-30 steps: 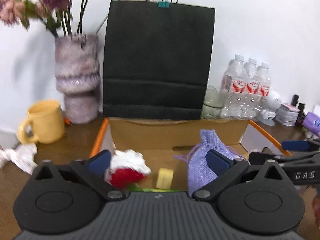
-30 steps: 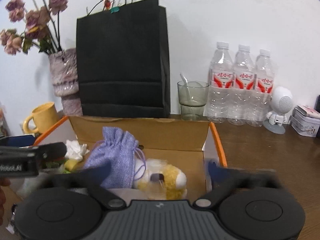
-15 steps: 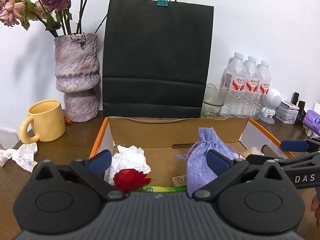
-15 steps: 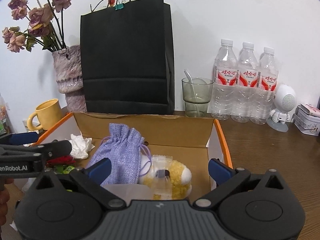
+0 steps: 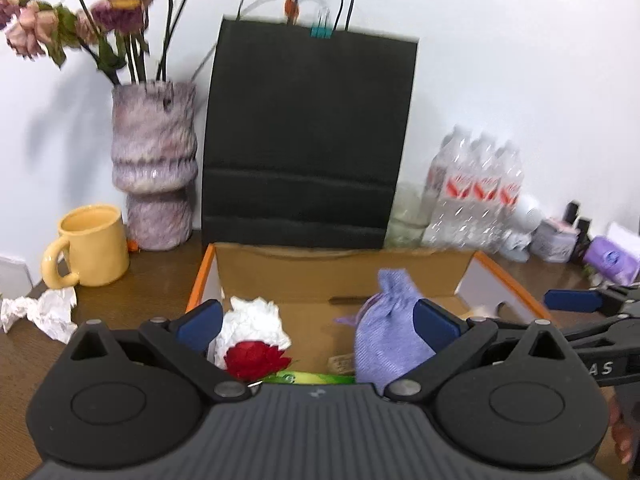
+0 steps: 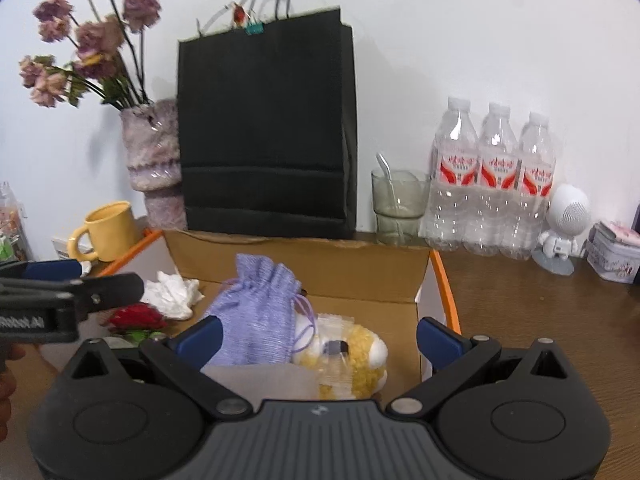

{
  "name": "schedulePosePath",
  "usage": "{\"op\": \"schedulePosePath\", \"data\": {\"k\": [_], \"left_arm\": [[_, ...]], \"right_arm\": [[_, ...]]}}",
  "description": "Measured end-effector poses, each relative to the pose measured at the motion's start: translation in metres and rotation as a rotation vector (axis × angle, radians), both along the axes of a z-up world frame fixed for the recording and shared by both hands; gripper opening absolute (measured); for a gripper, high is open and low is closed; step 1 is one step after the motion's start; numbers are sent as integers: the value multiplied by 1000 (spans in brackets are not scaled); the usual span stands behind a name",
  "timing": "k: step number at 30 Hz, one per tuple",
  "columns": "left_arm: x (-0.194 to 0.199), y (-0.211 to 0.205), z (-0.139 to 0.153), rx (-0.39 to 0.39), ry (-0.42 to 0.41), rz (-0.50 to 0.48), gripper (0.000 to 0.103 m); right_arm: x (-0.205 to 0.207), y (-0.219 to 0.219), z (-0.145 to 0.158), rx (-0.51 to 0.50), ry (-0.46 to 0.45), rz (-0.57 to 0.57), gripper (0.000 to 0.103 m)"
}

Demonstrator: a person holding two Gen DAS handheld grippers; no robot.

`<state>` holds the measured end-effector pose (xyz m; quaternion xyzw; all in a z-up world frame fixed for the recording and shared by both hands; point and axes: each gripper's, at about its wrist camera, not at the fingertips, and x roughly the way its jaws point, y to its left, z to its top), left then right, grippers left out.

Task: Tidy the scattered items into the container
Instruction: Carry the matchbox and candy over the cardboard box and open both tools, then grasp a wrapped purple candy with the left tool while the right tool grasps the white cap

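Several items boxed [image 5: 340, 268]: pouch [image 5: 390, 332], rose [image 5: 256, 358], tissue [image 5: 252, 320], plush [image 6: 352, 360]. Both grippers [image 5: 316, 322] [image 6: 318, 334] spread, empty. Left outside: paper wad [image 5: 44, 314].

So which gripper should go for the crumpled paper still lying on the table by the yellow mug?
Left. The crumpled paper lies outside the box on the left gripper's own side, beside the yellow mug; its jaws are open. The right gripper, also open, sits over the box's far side.
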<state>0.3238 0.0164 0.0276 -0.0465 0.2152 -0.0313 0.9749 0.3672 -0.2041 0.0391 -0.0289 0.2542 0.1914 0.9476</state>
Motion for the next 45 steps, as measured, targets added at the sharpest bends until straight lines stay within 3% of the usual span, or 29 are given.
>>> {"op": "schedulePosePath", "data": {"k": [7,17,22,31,35,40,43,44,45], "left_arm": [[-38,13,23,-45,-67,9,103],[-82,33,18,20,-73,69,103],[-93,43,1,33,-17,94,103],[-97,45,-51,32,173,113,103],[-97,45,-62,30,211,124,103],[-94,41,-67,55,222,115,102],[-94,41,-72,53,236,97,81],[-93,40,-74,58,247,91,63],[-93,39,-76,74,248,86,52]], "right_arm": [[-31,-12,15,12,-40,-18,103],[-78,-24,-2,-17,9,0,103],[-94,-25,-19,-28,51,7,103],[-95,-7,-53,-51,134,41,102],[-95,8,-59,-65,127,66,96],[-89,22,-65,-84,125,69,79],[-84,28,-67,-95,117,51,67],[-82,30,-68,-101,119,39,60],[-80,31,-70,-105,127,37,54]]}}
